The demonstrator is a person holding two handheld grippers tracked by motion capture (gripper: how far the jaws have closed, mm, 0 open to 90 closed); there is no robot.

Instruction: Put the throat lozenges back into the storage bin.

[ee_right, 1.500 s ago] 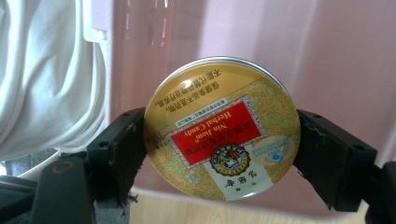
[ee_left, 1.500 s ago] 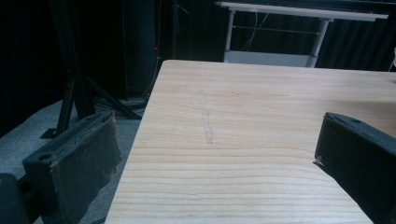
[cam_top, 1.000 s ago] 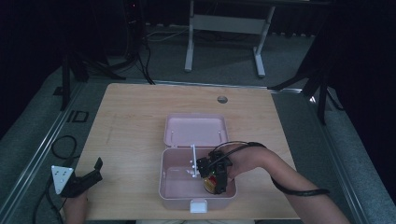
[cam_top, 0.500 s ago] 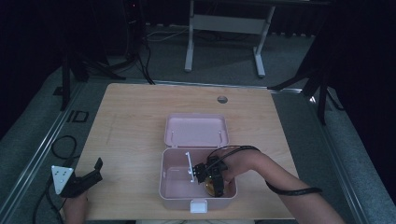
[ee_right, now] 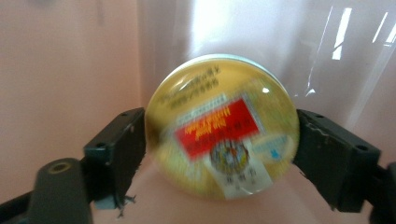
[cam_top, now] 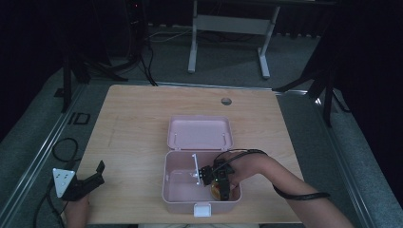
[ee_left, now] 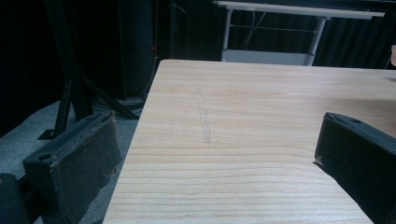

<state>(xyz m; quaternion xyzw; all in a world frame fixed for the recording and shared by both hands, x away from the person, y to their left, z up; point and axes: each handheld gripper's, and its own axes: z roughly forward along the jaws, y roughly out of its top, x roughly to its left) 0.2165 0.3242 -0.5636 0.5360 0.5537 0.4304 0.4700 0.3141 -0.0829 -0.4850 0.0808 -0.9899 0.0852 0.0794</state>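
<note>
A: Where's the round yellow container [ee_right: 222,126]?
B: Right compartment of the pink box [cam_top: 183,204], clamped squarely between the right gripper [cam_top: 219,179] fingers.
A: Left gripper [cam_top: 85,183]?
B: Fingers apart over bare tabletop [ee_left: 261,130], well away.

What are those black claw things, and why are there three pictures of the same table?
A person sits at a wooden table holding a pinching tool, called a gripper, in each hand. One camera looks down from above; the other two ride on the grippers and look out between their black jaws.

On the table lies an open pink box with its lid folded back. The right gripper reaches into the box, and its own camera shows its jaws pressed against the sides of a round yellow thing with a red label. The left gripper rests at the table's edge, jaws open, holding nothing.
</note>
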